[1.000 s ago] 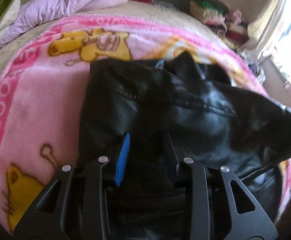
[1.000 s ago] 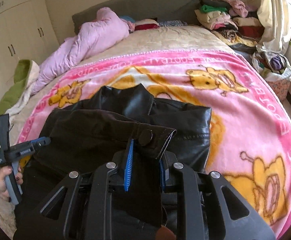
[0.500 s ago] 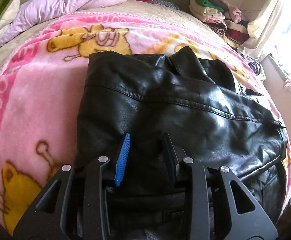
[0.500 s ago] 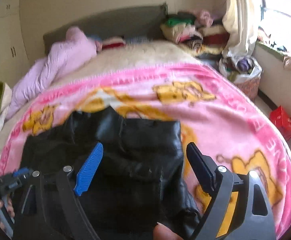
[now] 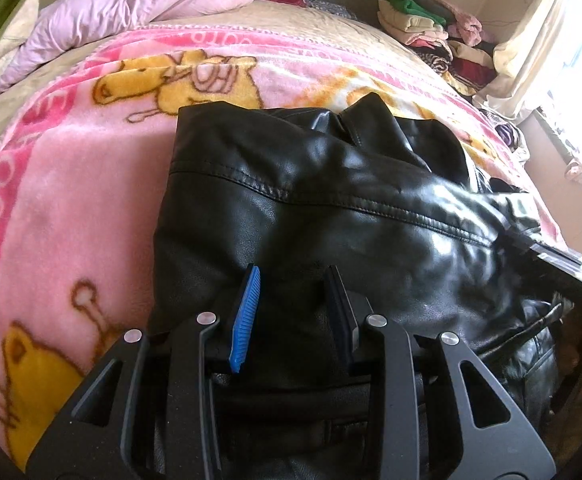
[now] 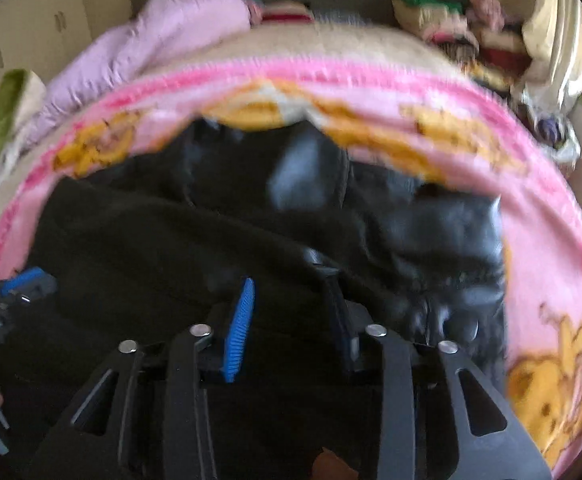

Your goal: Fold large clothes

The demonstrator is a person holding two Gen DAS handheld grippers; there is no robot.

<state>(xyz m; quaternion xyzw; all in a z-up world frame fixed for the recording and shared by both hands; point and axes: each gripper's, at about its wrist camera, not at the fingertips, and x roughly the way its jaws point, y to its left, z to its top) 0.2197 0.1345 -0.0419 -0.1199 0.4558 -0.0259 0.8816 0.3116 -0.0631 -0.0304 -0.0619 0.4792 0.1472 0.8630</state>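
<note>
Pink cartoon blanket [image 5: 71, 208] cushions the black leather jacket [image 5: 331, 208] ahead of both jaws; left gripper [image 5: 291, 312] pins its hem, right gripper [image 6: 287, 312] has just been closing, grip unclear.

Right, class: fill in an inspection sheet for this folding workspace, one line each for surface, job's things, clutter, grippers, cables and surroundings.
Surface: bed under a pink cartoon blanket.
Job's things: black leather jacket lying partly folded on the blanket.
Clutter: lilac duvet bunched near the headboard; stacked clothes at the far corner.
Grippers: left hand-held gripper has jacket leather between its pads; right hand-held gripper, blurred, has just been closing over the jacket, grip unclear.
Cables: nothing seen.
Surroundings: wardrobe doors, curtain by a bright window.
</note>
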